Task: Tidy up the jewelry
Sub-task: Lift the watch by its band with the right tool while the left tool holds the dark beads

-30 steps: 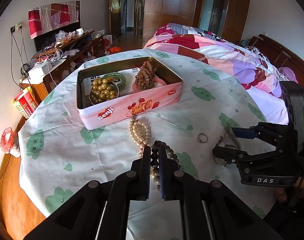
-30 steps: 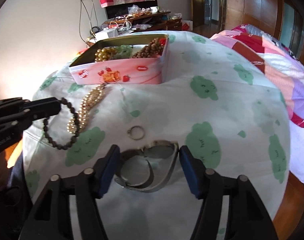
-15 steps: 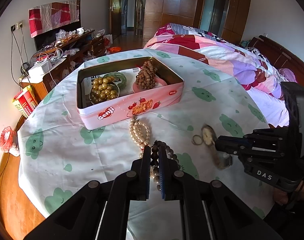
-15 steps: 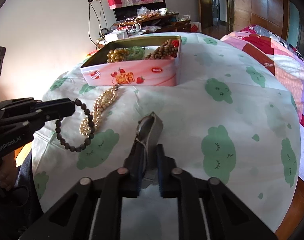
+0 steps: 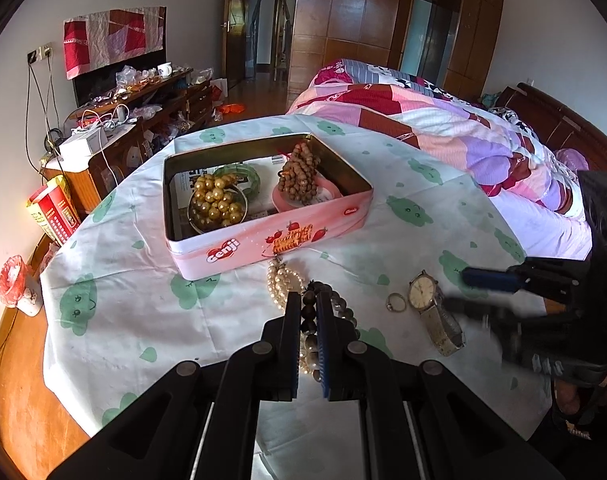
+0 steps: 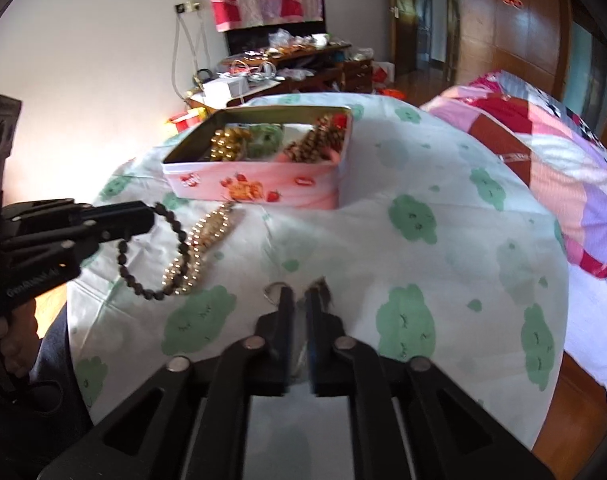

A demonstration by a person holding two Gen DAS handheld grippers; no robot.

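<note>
My left gripper [image 5: 309, 312] is shut on a dark bead bracelet [image 6: 159, 264], which hangs from it in a loop over a pearl necklace [image 5: 281, 280]. A gold watch [image 5: 423, 294] lies face up on the tablecloth beside a small ring [image 5: 396, 303]. My right gripper [image 6: 297, 294] hovers at the watch's band with its jaws opening. The band lies under and between the fingers, and the pads do not press on it. The pink tin [image 5: 239, 246] beyond holds gold beads, a green bangle and brown beads.
The round table [image 5: 123, 280] carries a white cloth with green prints. A bed with a patchwork quilt [image 5: 463, 140] lies to the right. A cluttered wooden cabinet [image 5: 143, 120] stands at the back left. A person's hand [image 6: 7, 344] holds the left gripper.
My right gripper closed on the watch and raised it on edge, then parted its jaws. The watch now lies flat by the ring. The left gripper kept still.
</note>
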